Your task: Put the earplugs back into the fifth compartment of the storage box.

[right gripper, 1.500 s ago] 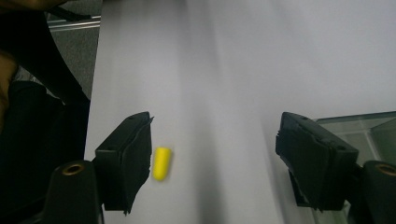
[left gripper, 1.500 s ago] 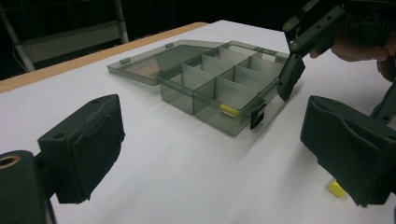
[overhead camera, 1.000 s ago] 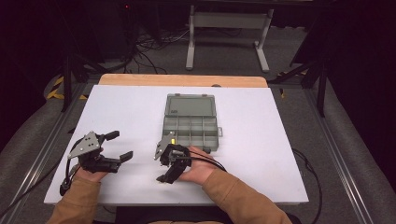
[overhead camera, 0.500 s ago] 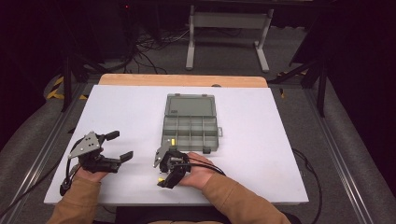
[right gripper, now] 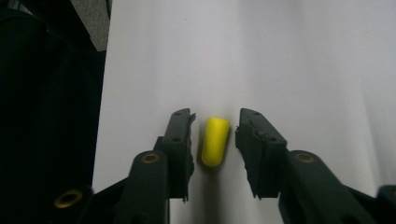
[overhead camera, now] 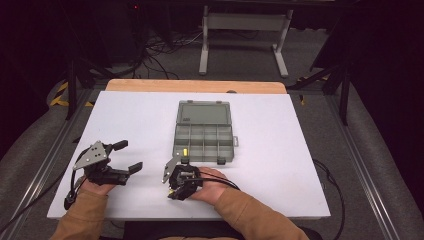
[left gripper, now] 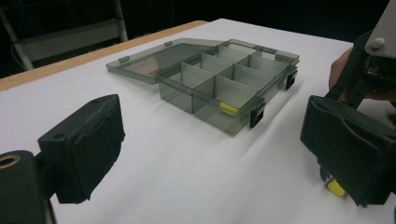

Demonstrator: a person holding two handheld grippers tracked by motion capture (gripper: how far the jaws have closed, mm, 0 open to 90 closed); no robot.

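The left gripper (overhead camera: 125, 162), at the left of the white table (overhead camera: 280, 150), hangs idle above the surface with its jaws spread wide and nothing between them; it has not moved over the last second.

Centre: the right gripper (right gripper: 215, 140) has shifted slightly toward the person and tipped down toward the table. Its jaws now stand either side of a small yellow foam earplug (right gripper: 214, 141) lying on the table, with a narrow gap on each side. They are parted and not yet touching it.

Beyond it, the translucent grey plastic compartment box (overhead camera: 204, 140) sits with its lid (overhead camera: 203, 113) folded flat on the far side. A second yellow earplug (left gripper: 228, 108) already lies in the near-left compartment.

Judgement: the step in hand is picking the loose earplug for placing in the box. The repositioning has put the jaws in line for the grasp, so closing them is what remains. The soft plug could roll or squeeze out if pinched off-centre.
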